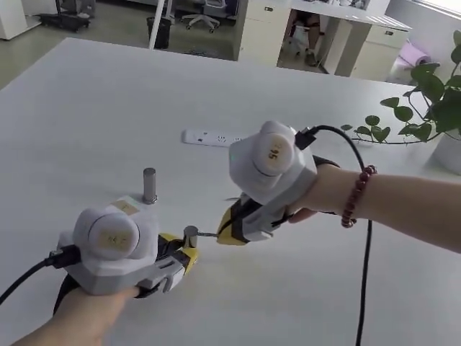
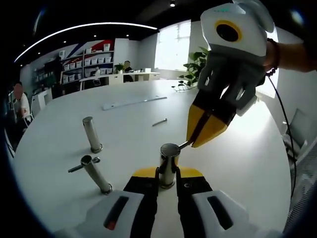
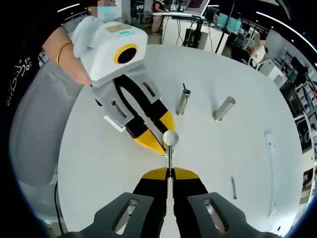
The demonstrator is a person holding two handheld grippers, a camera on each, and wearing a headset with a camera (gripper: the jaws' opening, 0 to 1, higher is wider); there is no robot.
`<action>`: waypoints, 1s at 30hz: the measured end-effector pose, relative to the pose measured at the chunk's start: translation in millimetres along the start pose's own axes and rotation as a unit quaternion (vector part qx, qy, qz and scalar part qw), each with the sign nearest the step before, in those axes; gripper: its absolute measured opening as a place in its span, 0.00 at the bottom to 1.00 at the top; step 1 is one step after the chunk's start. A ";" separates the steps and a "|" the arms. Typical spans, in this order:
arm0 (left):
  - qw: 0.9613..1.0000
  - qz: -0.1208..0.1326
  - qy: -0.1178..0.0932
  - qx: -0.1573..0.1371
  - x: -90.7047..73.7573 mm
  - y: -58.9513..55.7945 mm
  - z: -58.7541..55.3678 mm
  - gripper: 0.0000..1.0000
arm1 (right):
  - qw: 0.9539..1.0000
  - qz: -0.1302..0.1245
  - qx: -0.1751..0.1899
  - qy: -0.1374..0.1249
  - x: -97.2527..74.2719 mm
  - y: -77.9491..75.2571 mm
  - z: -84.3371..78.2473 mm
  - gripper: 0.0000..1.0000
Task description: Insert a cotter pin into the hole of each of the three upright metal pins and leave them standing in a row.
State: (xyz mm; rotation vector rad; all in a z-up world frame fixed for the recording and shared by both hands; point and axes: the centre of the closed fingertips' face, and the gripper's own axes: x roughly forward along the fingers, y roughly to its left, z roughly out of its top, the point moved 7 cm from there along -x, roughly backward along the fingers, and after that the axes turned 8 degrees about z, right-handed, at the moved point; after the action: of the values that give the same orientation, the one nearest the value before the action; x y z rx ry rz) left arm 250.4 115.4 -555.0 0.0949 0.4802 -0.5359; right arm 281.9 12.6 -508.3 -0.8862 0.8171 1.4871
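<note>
Cotter pin [image 3: 169,156] runs straight out from the right tool [image 3: 169,174], whose jaws are closed tight on its near end. Its far tip meets the held metal pin [image 2: 168,161] just under that pin's flat head. Whether the tip has entered the hole, I cannot tell. The held metal pin stands upright on the white tabletop [image 1: 94,108], directly ahead of the left tool [image 2: 168,174], whose jaws are closed on the lower part of its shaft. The two tools face each other almost tip to tip, with the held metal pin between them.

In the left gripper view, a second metal pin [image 2: 95,173] stands to the left of the held one, with a fitted cotter pin [image 2: 79,167] through its top. It looks tilted there, though the lens bends things. Beyond it a third metal pin [image 2: 92,134] stands upright with nothing through it. A loose cotter pin [image 2: 159,122] lies flat on the tabletop farther off, well apart from both tools. A white power strip [image 1: 212,138] lies beyond the pins, and a potted plant [image 1: 432,94] sits at the tabletop's far right edge.
</note>
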 end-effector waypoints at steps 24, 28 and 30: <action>1.000 0.006 -0.004 -0.008 -0.1 -2.1 -0.9 0.12 | 1.000 0.002 0.003 -0.020 11.2 -2.6 17.3 0.00; 1.000 0.008 -0.004 -0.009 -0.1 -2.0 -1.3 0.12 | 0.999 0.002 0.021 -0.032 11.3 -2.2 16.5 0.00; 1.000 0.008 -0.003 -0.009 -0.1 -1.9 -1.1 0.12 | 0.999 0.006 0.029 -0.045 8.3 -1.1 17.2 0.07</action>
State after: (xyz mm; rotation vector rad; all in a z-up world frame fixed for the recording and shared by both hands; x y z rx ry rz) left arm 248.9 114.1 -555.8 0.0805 0.4776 -0.5162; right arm 281.2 31.6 -507.5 -0.7661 0.7966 1.4955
